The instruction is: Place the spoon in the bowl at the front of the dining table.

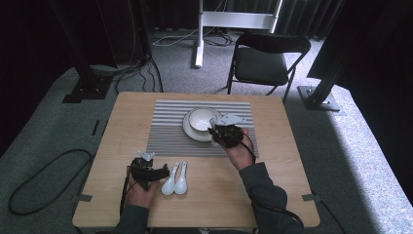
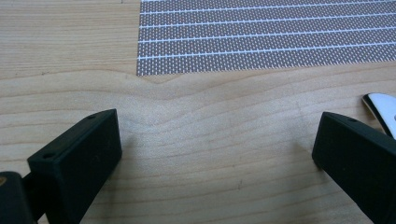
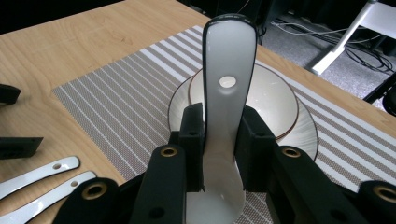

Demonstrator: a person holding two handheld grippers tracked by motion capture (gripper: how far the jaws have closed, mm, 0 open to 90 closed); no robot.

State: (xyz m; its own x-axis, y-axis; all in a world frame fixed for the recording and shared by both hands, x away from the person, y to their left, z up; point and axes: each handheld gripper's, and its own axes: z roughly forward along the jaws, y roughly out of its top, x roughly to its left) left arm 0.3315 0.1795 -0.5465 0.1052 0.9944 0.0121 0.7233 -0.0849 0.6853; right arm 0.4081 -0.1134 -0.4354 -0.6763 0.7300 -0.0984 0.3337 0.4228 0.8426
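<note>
A white bowl (image 1: 201, 118) sits on a white plate (image 1: 187, 127) on the striped placemat (image 1: 168, 134). My right gripper (image 1: 214, 131) hovers at the plate's near right edge, shut on a white ceramic spoon (image 3: 227, 93) whose handle points over the bowl (image 3: 273, 100) in the right gripper view. Two more white spoons (image 1: 175, 181) lie side by side on the wood near the table's front. My left gripper (image 1: 163, 171) rests just left of them, open; between its jaws lies bare wood, and a spoon tip (image 2: 382, 110) shows by its right jaw.
The wooden table (image 1: 272, 161) has free room at the front right and along the left side. A black folding chair (image 1: 265, 61) stands beyond the far edge. Cables lie on the carpet (image 1: 58, 146) to the left.
</note>
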